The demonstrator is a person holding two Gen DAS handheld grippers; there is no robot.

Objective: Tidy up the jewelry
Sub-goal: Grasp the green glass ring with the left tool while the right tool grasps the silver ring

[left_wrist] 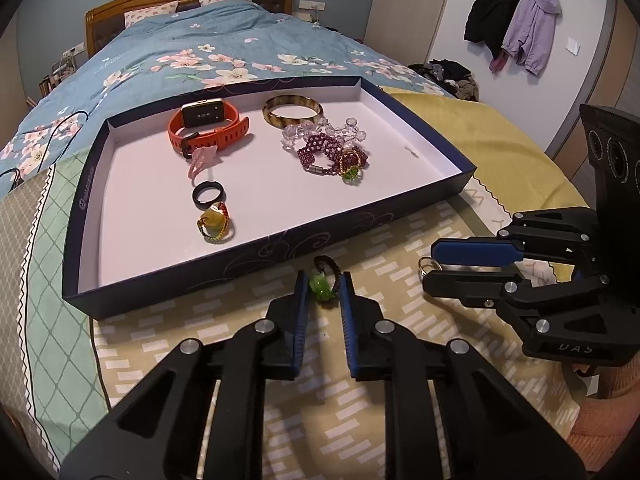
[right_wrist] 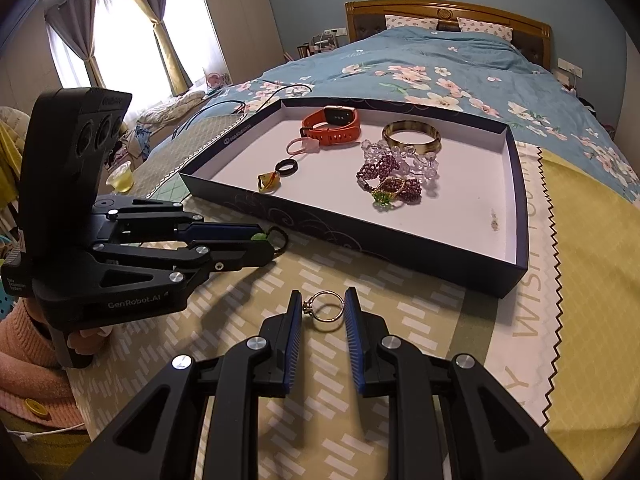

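A dark blue tray with a white floor lies on the bed; it also shows in the right wrist view. It holds an orange watch, a brown bangle, clear and purple bead bracelets, a black ring and a yellow-stone ring. My left gripper is open around a green-stone cord ring lying on the blanket before the tray. My right gripper is open around a gold ring on the blanket.
A patterned beige blanket covers the near bed, with a yellow cloth at the right. The blue floral quilt and headboard lie beyond the tray. Coats hang on the wall.
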